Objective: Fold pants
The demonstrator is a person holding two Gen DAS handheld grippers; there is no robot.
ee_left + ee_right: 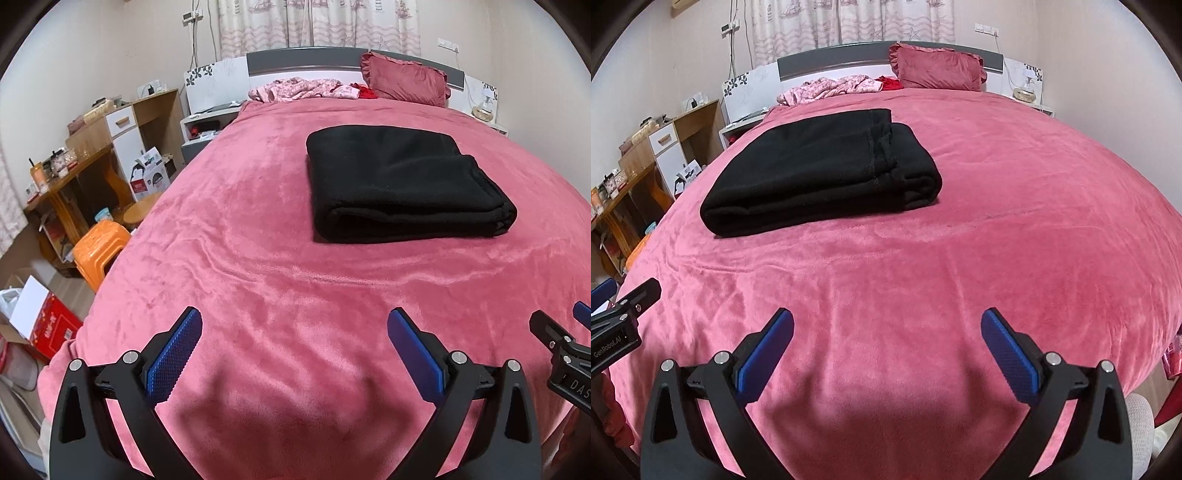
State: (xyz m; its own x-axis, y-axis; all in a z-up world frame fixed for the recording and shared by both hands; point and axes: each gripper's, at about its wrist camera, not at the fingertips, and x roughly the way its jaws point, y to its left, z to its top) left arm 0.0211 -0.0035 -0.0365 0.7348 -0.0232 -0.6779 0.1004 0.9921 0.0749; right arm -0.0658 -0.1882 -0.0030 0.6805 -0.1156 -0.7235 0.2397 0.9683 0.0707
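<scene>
The left hand-held gripper (pixel 294 334) and the right hand-held gripper (pixel 886 334) both hang released, jaws spread wide and empty, low over the near part of the bed (pixel 258 240). They sit well apart from the pants (pixel 402 184), probably because the folding looks finished: the black pants lie as a compact rectangle mid-bed, layers stacked. The right wrist view shows the seam and stacked layer ends on the bundle's right side, which the left view does not; the left view shows an orange stool (pixel 98 254) beside the bed.
</scene>
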